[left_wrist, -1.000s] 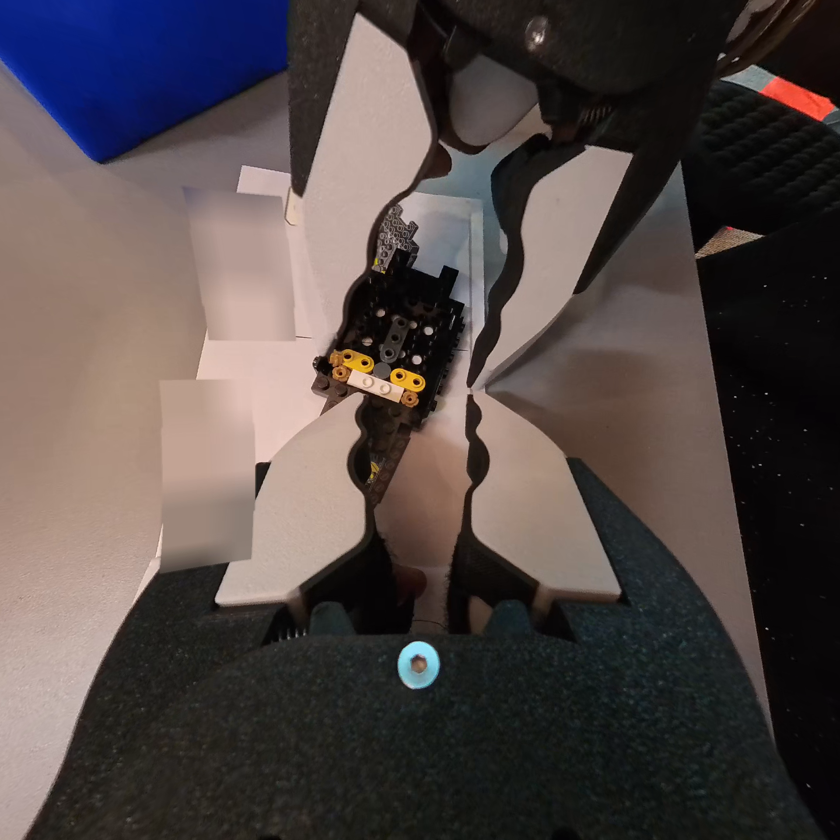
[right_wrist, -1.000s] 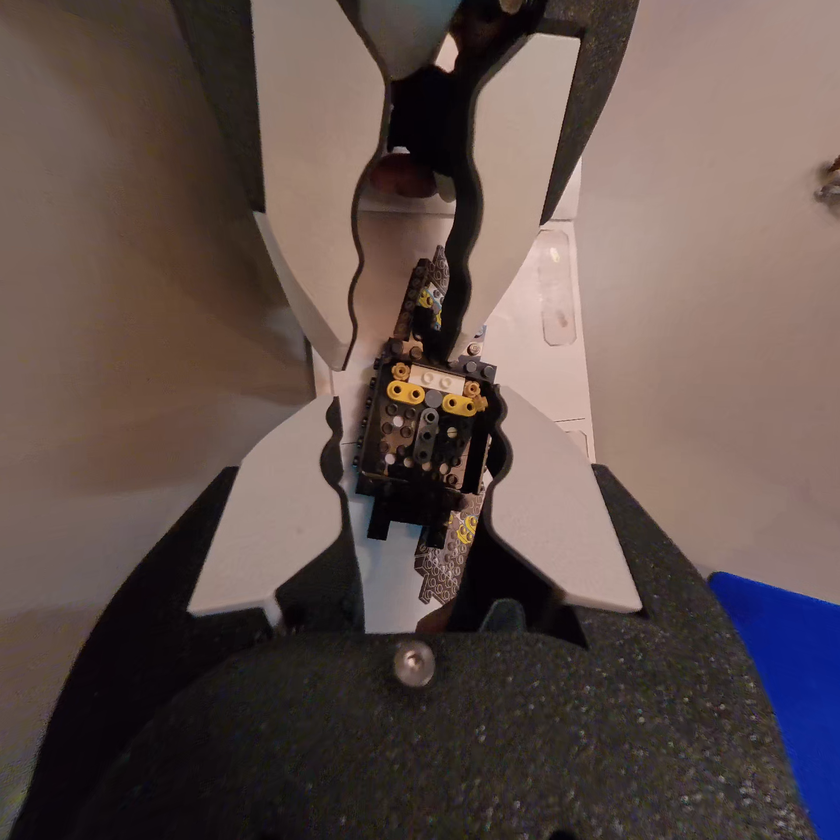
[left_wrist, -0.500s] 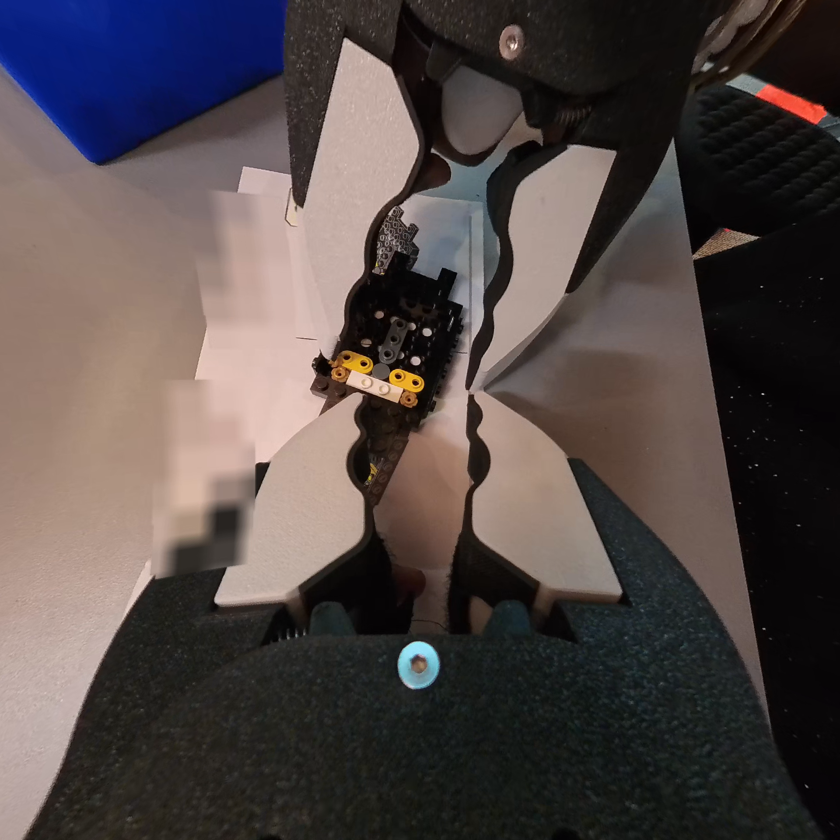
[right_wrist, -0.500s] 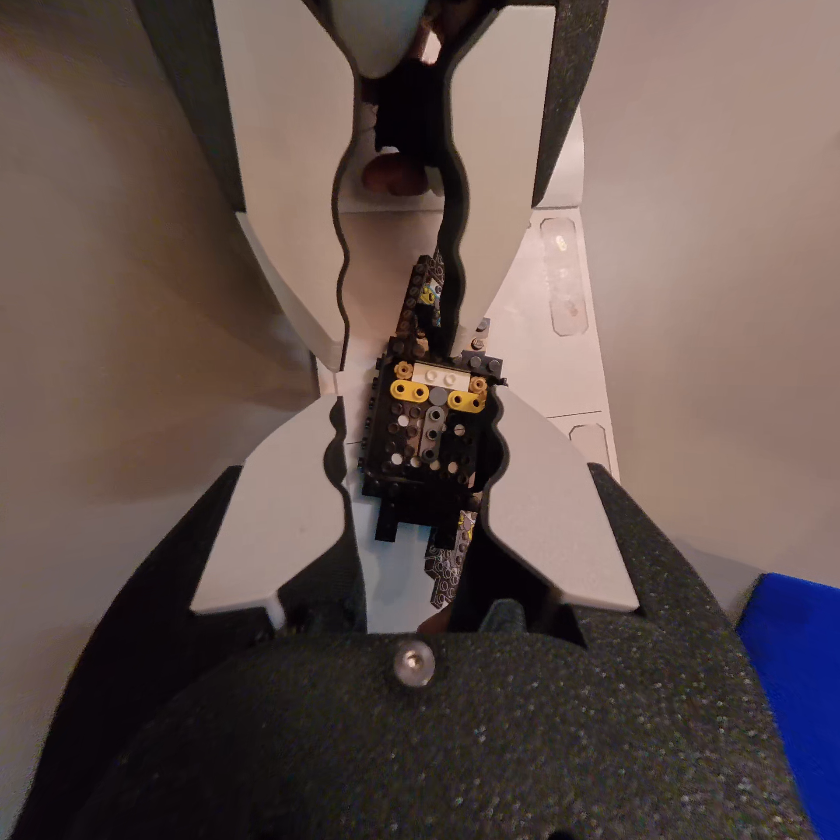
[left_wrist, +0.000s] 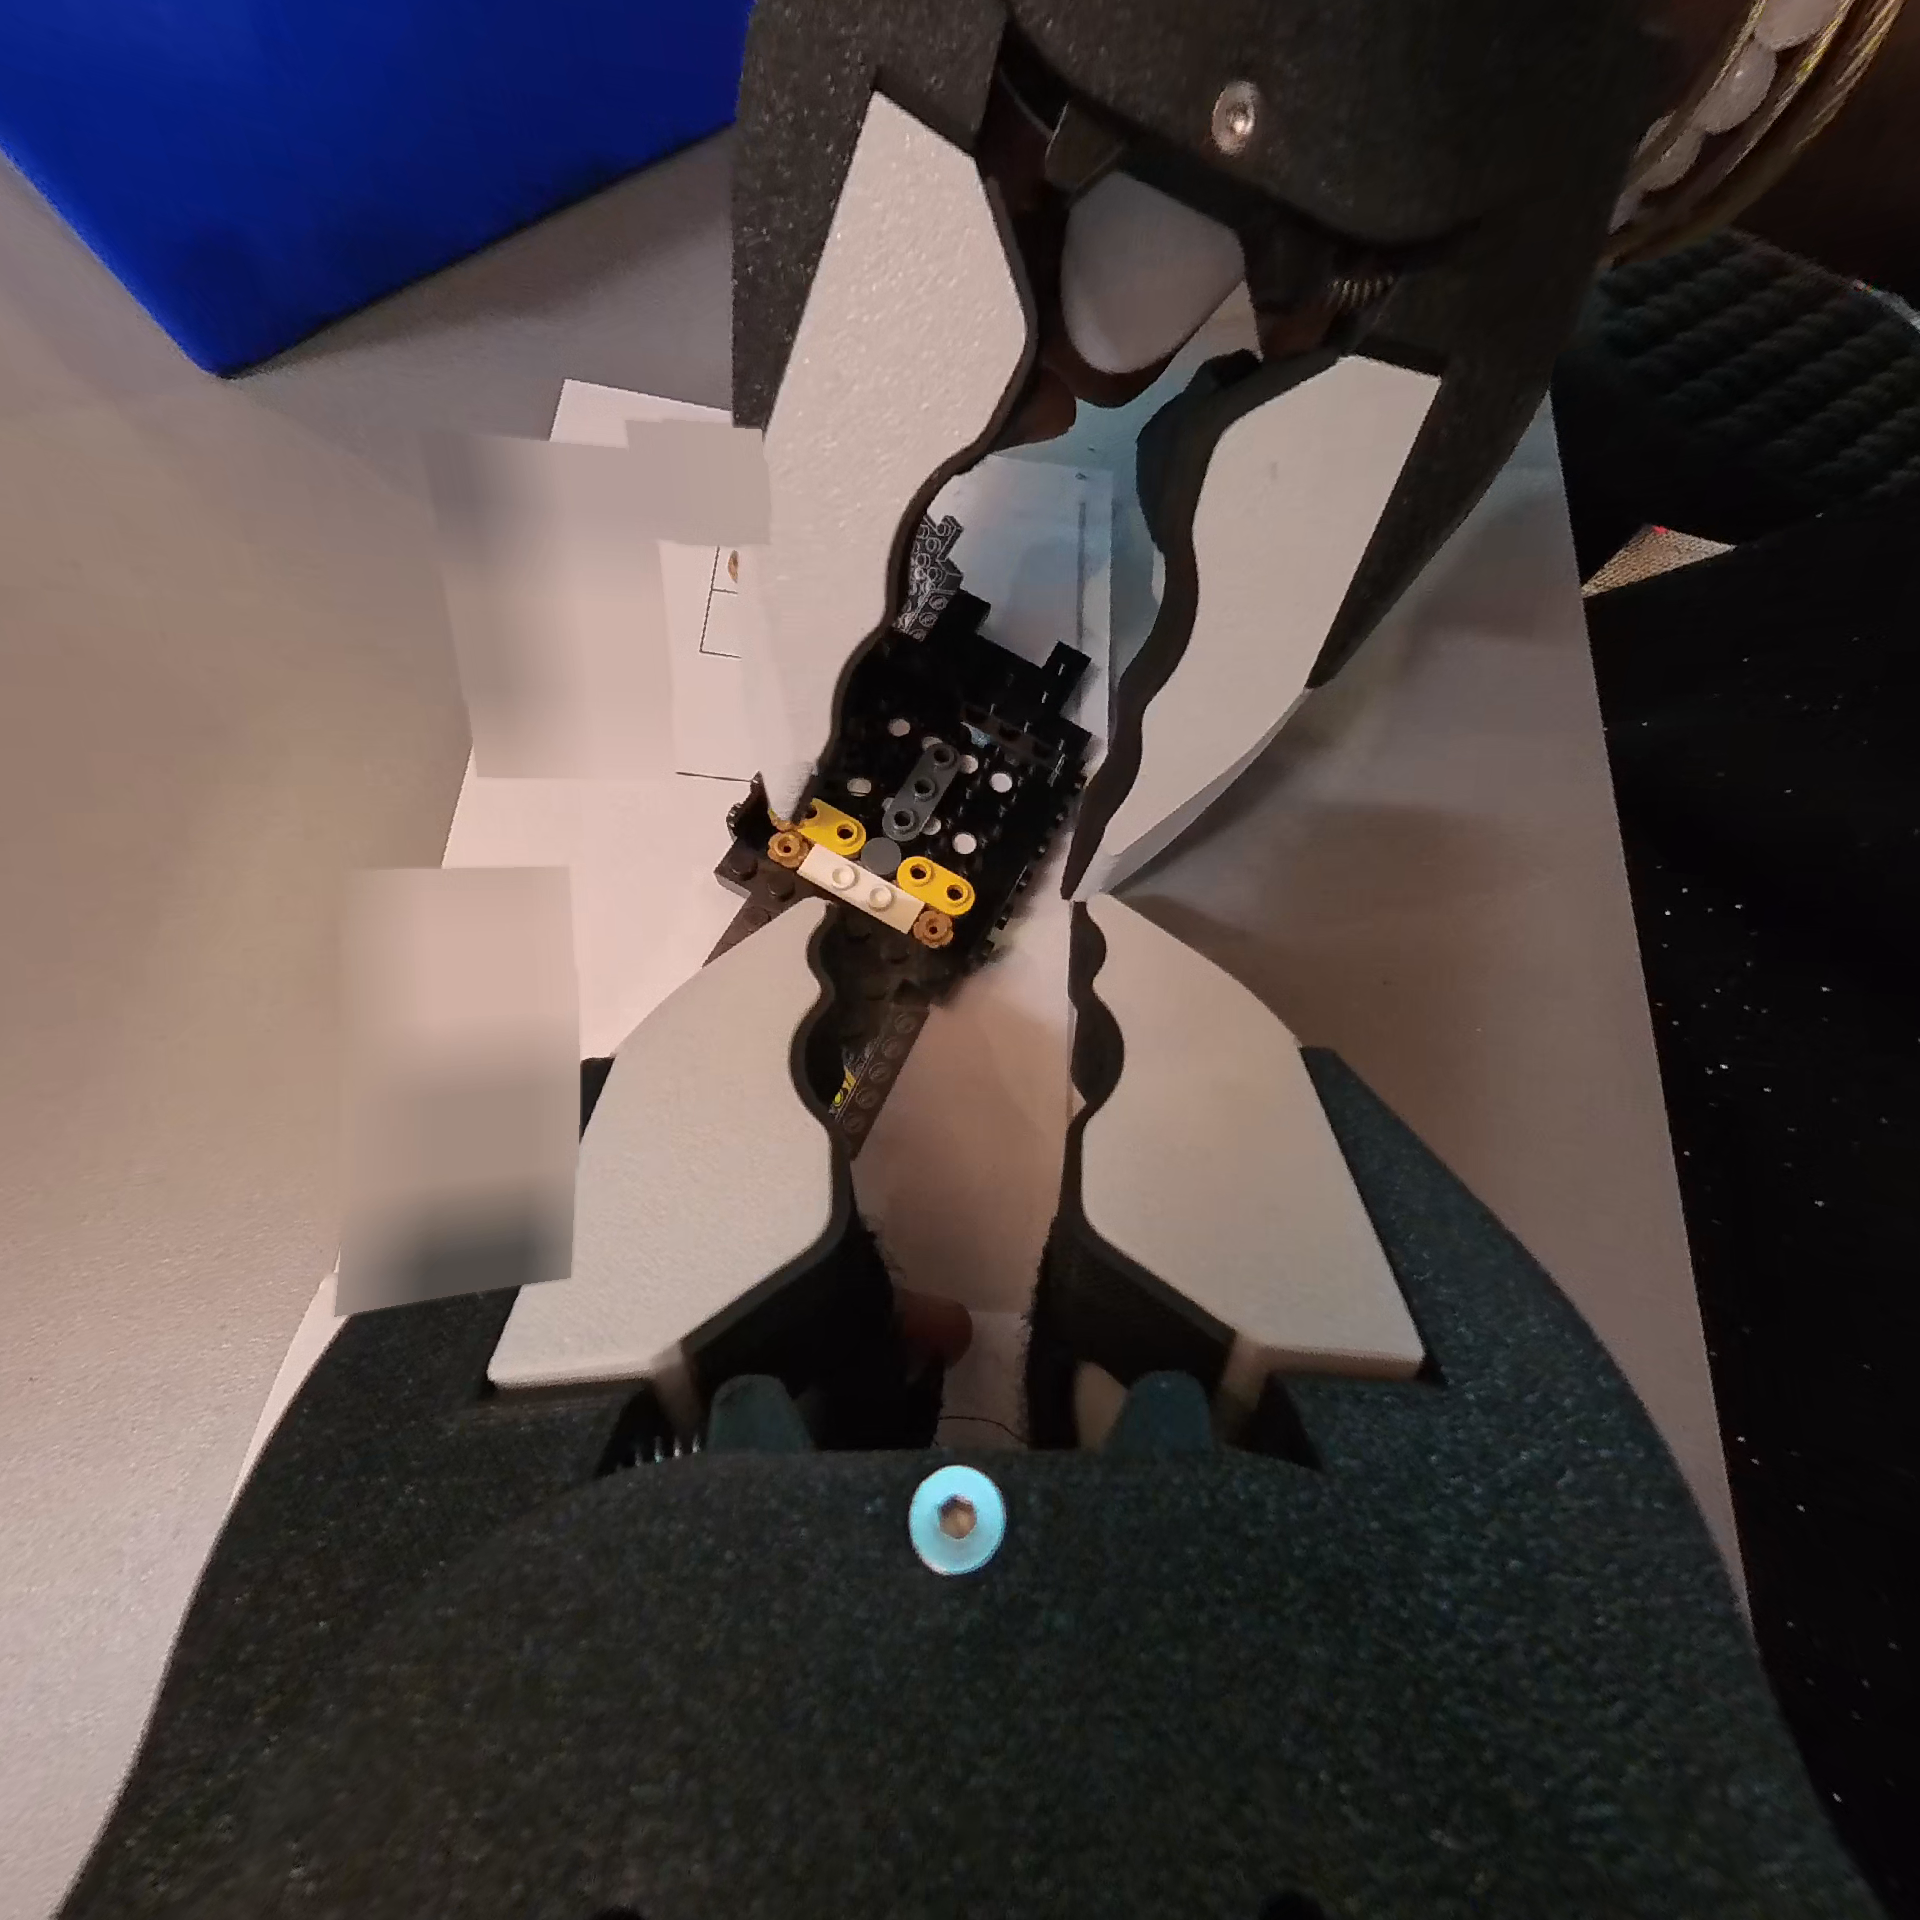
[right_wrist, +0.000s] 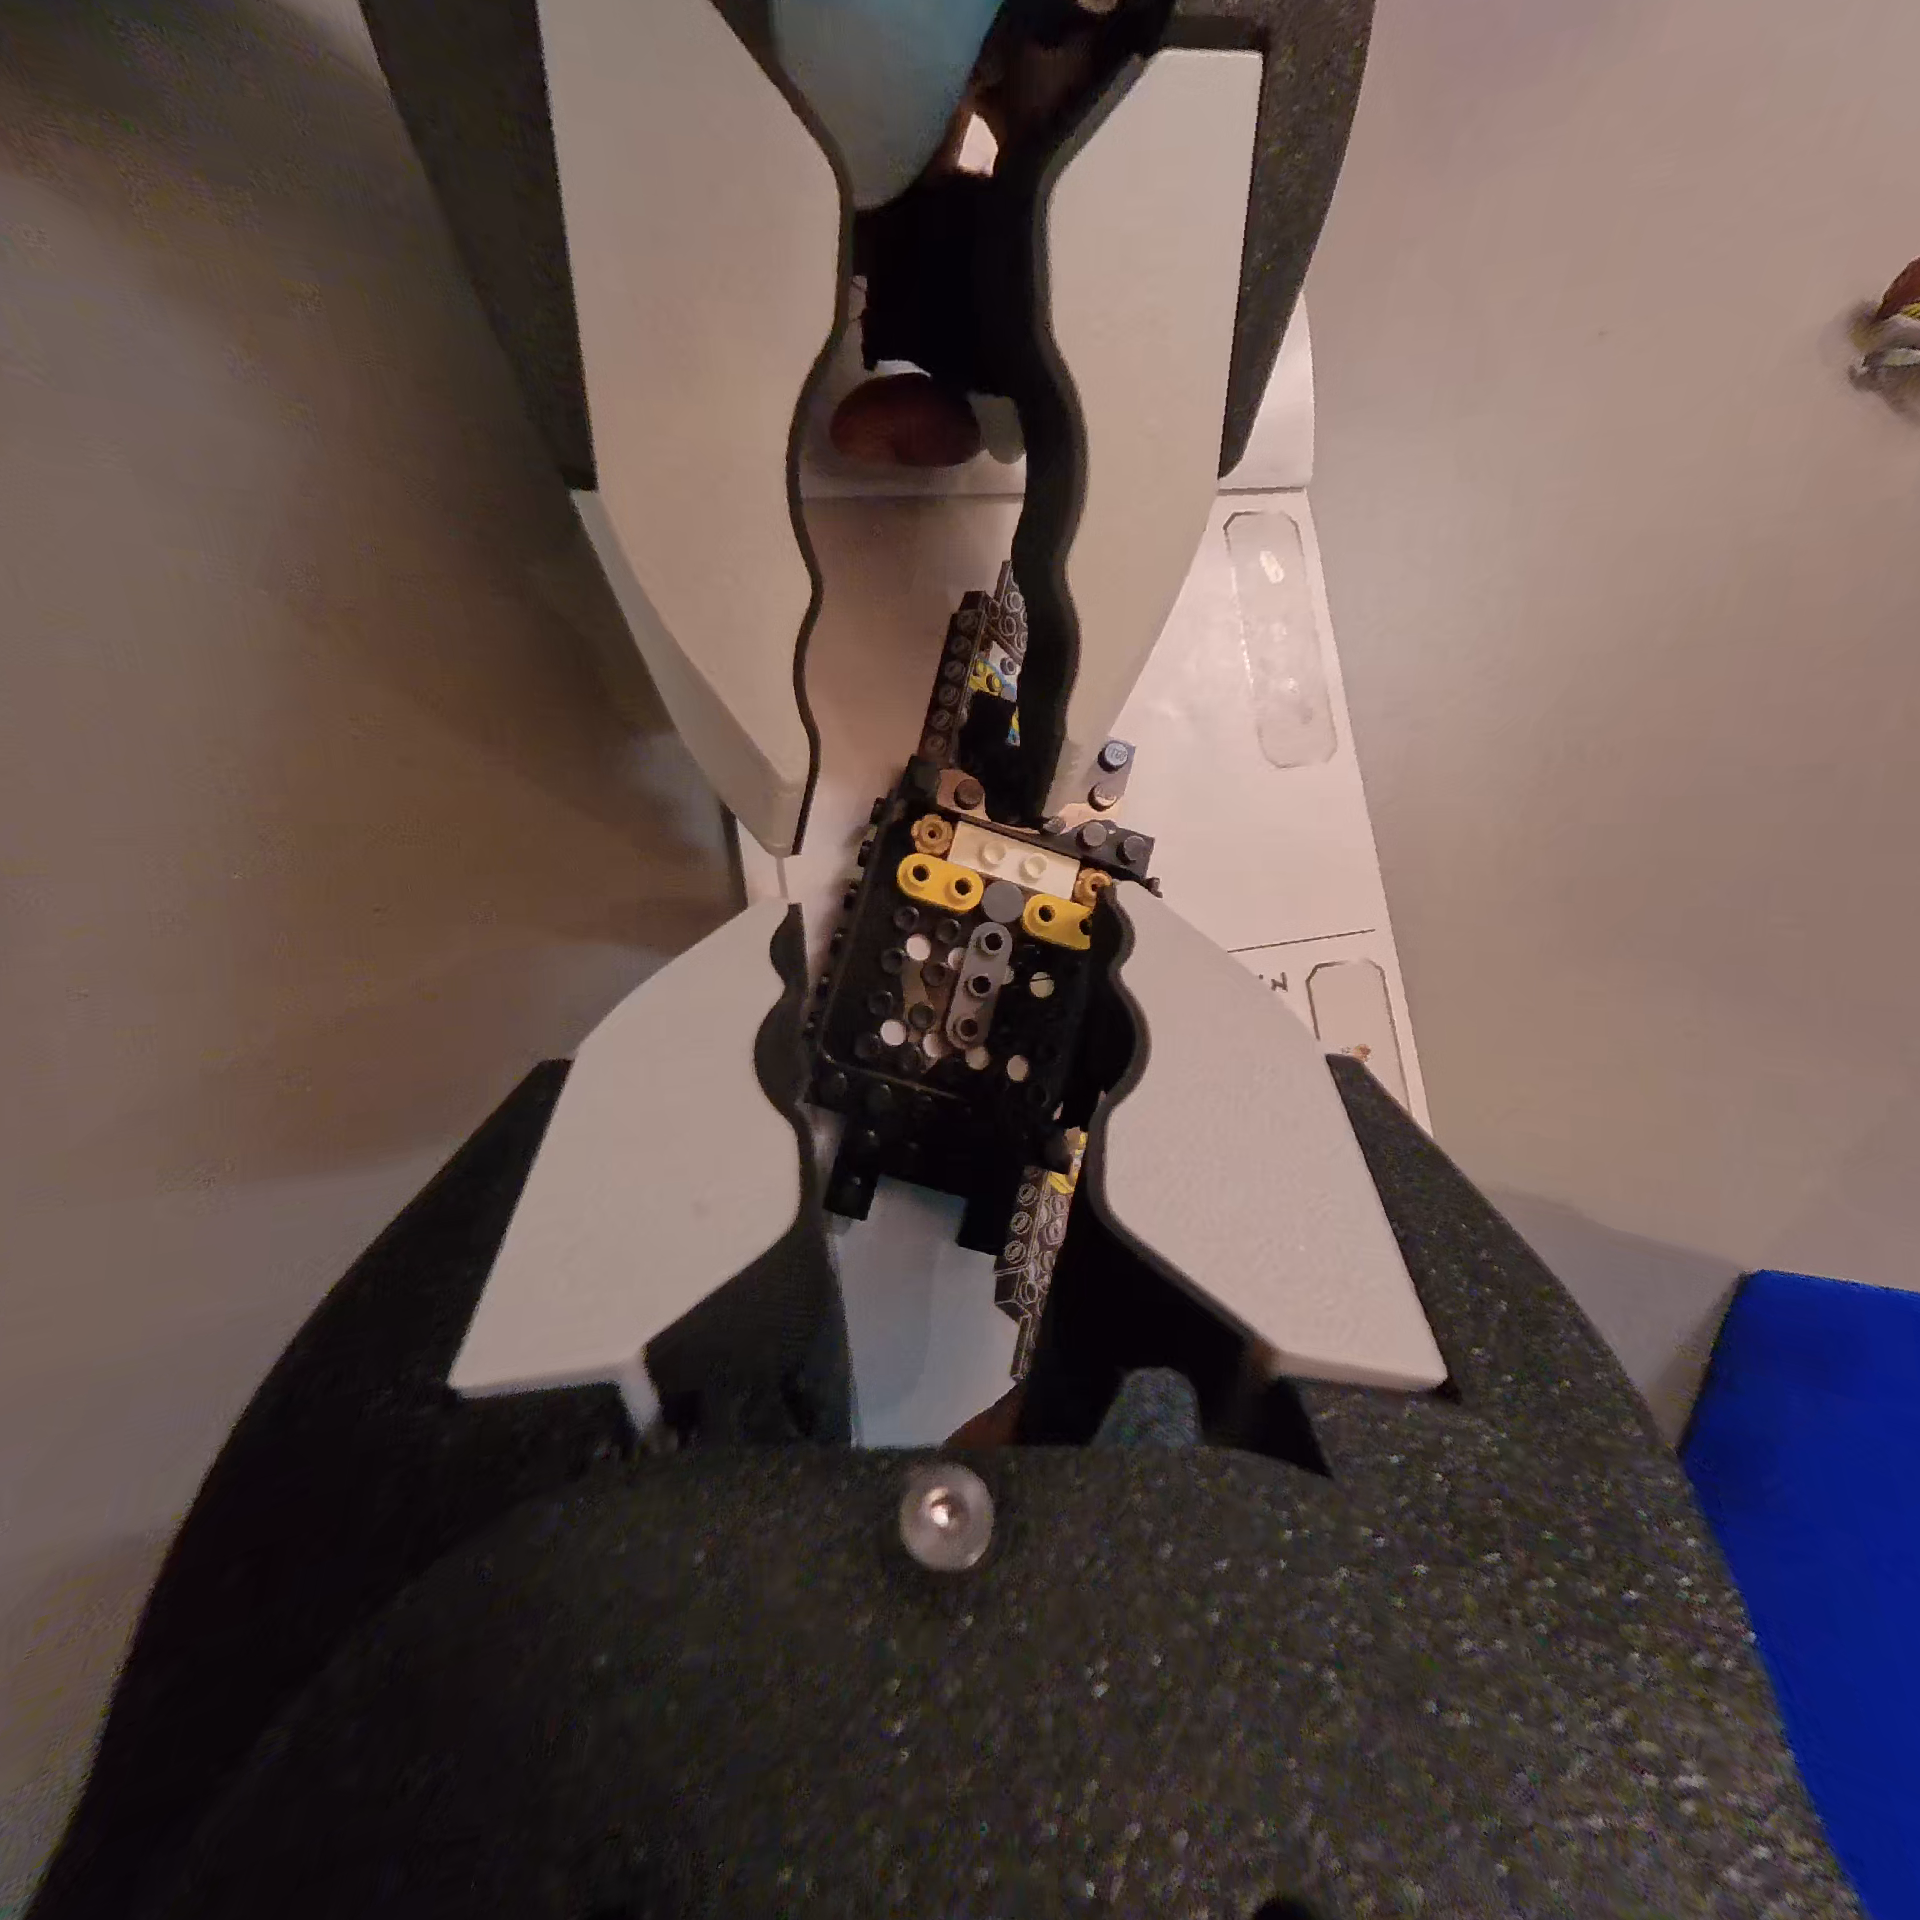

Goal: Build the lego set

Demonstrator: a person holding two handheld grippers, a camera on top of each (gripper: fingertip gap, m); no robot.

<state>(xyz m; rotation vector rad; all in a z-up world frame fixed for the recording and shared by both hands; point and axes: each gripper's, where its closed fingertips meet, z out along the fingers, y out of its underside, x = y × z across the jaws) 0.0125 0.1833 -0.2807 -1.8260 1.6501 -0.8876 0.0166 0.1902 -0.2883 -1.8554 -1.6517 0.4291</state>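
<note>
A black brick model [left_wrist: 966, 790] with yellow, white and grey pieces on top lies on a white sheet [left_wrist: 582, 831] between my two grippers, which face each other. My right gripper [right_wrist: 951, 904] is shut on the model's body [right_wrist: 956, 997], one pad on each long side; it also shows at the top of the left wrist view [left_wrist: 935, 831]. My left gripper [left_wrist: 940, 904] is open at the model's other end. The model's dark studded tail plate [left_wrist: 883, 1060] lies along one of its pads, and bare sheet shows before the other pad. This gripper also shows in the right wrist view [right_wrist: 920, 821].
A blue box [left_wrist: 312, 156] stands on the pale table beyond the sheet; it also shows in the right wrist view [right_wrist: 1818, 1558]. Small loose pieces [right_wrist: 1117, 753] lie on the sheet beside the model. Dark fabric [left_wrist: 1766, 727] lies past the table's edge. The tips of both grippers are at nearly the same place.
My right gripper's jaws have narrowed step by step until the pads meet the model's sides. My left gripper and the model have stayed where they were.
</note>
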